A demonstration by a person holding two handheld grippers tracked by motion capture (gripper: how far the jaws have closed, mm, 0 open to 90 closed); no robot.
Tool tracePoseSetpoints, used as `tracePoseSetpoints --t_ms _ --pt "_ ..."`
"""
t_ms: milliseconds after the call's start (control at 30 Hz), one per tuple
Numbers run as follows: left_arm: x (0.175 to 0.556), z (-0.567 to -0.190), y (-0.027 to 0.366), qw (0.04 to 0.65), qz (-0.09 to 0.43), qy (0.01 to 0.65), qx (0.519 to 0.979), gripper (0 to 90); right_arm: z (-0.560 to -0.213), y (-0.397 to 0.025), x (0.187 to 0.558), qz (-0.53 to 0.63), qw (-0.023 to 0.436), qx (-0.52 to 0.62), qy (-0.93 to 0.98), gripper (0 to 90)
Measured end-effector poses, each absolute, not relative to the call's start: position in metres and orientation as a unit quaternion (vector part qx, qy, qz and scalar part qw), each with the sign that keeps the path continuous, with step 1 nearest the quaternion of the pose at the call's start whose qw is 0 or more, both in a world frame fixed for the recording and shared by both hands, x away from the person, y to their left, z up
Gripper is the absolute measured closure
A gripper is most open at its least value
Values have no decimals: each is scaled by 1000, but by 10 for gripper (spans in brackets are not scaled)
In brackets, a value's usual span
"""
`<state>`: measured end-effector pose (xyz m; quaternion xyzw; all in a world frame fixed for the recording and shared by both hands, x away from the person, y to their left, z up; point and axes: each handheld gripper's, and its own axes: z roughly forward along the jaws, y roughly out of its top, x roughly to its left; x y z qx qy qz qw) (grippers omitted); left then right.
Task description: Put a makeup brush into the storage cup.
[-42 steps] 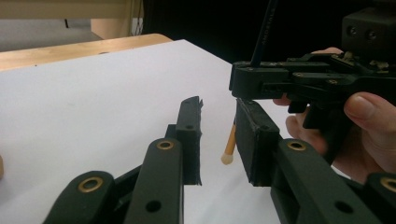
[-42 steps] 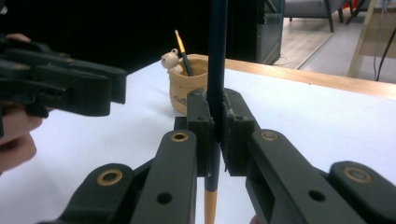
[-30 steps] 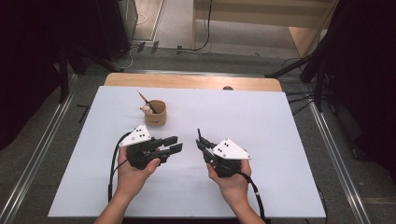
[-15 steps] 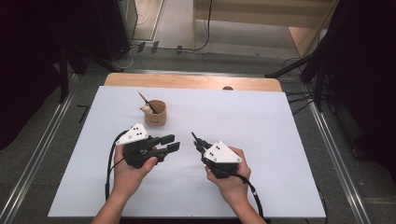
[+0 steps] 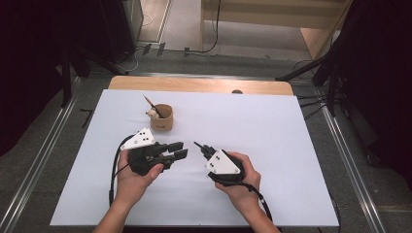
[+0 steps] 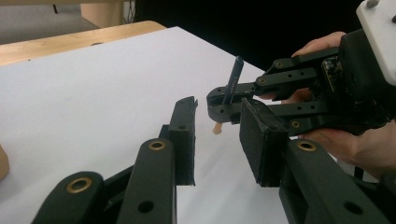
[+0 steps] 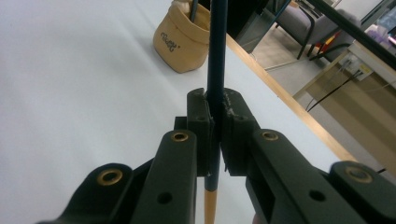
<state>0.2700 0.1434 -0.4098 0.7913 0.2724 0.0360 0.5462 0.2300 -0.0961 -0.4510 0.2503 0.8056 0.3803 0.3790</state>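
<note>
The right gripper (image 7: pixel 215 135) is clamping a dark pencil (image 7: pixel 216 60) near the table's middle, while the left gripper (image 6: pixel 217 135) is waiting beside it with jaws apart. This looks like the carrying step; next, I judge, comes lifting the pencil toward the tan cup (image 5: pixel 162 117) at far left and lowering it in upright.

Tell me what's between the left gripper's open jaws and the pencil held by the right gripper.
Nothing: in the left gripper view, only bare white table separates the left gripper from the pencil clamped in the right gripper.
</note>
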Motion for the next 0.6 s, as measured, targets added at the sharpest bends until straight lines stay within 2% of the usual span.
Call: tracePoseSetpoints --t_ms 100,300,600 --pt "269 -409 142 542 21 271 795 693 -452 -94 230 367 388 236 812 851" --pt "269 -408 139 531 34 283 798 703 -456 -88 229 344 402 212 822 851" --pt "269 -408 135 519 21 291 803 721 -461 -80 226 316 421 179 831 850"
